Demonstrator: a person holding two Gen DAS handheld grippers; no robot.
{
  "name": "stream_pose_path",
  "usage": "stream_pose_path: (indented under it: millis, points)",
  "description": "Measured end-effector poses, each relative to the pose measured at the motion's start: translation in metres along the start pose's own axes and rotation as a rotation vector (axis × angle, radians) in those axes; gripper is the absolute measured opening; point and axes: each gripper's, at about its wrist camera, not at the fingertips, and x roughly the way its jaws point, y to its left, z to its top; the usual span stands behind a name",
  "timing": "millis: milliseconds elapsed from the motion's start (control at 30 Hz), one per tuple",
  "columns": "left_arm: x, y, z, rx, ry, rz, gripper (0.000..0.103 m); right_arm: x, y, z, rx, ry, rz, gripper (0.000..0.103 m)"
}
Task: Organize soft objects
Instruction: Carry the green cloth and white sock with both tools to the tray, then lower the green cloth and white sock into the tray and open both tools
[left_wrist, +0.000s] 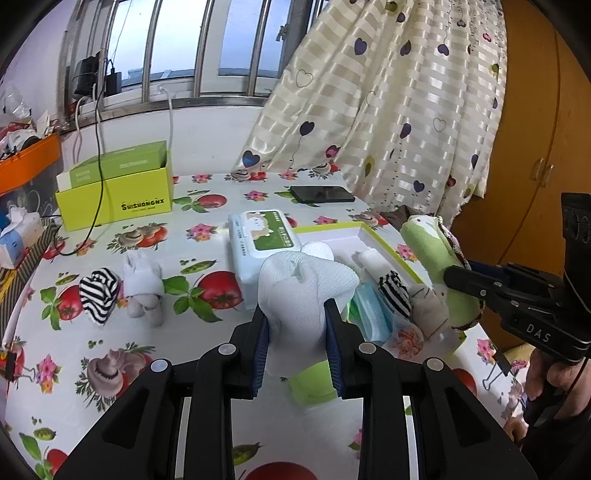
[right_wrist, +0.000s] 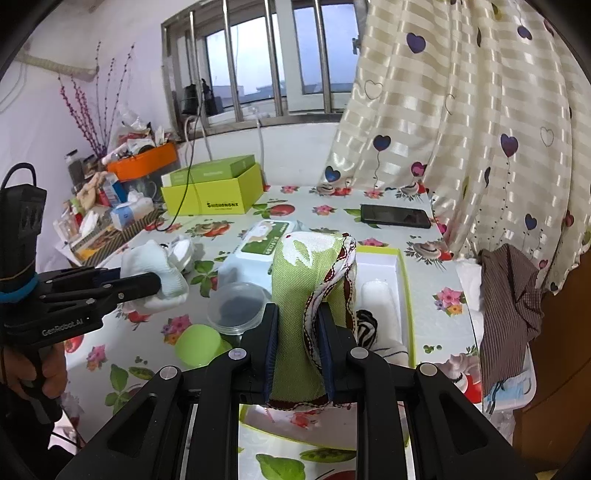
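Observation:
My left gripper is shut on a white mesh sock, held above the table beside the tray; it also shows in the right wrist view. My right gripper is shut on a green towel with a red-patterned border, held over the white tray with a lime rim; the towel also shows in the left wrist view. The tray holds a striped sock, a grey sock, a white roll and a blue mask.
A striped sock and a white-grey sock lie on the fruit-print tablecloth at left. A wet-wipes pack, a phone, a lime-green box, a clear lid and a green ball are also there.

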Motion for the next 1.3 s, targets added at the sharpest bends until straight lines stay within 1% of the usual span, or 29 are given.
stream_pose_path:
  millis: [300, 433, 633, 767, 967, 1200, 1300]
  points:
    - [0.013, -0.012, 0.01, 0.026, 0.003, -0.017, 0.029, 0.015, -0.023, 0.007, 0.016, 0.014, -0.022, 0.019]
    - [0.019, -0.016, 0.016, 0.039, 0.004, -0.019, 0.029, 0.03, -0.039, 0.014, 0.022, 0.03, -0.043, 0.019]
    - [0.031, -0.02, 0.025, 0.053, 0.009, -0.017, 0.029, 0.058, -0.059, 0.029, 0.026, 0.064, -0.047, 0.019]
    - [0.037, -0.021, 0.03, 0.056, 0.014, -0.015, 0.029, 0.079, -0.066, 0.042, 0.033, 0.083, -0.011, 0.019]
    - [0.045, -0.02, 0.035, 0.054, 0.023, -0.002, 0.029, 0.116, -0.067, 0.051, 0.043, 0.135, 0.044, 0.019]
    - [0.051, -0.019, 0.04, 0.053, 0.028, 0.008, 0.029, 0.155, -0.069, 0.05, 0.096, 0.205, 0.096, 0.02]
    - [0.056, -0.019, 0.042, 0.051, 0.037, 0.009, 0.029, 0.168, -0.072, 0.044, 0.134, 0.237, 0.116, 0.025]
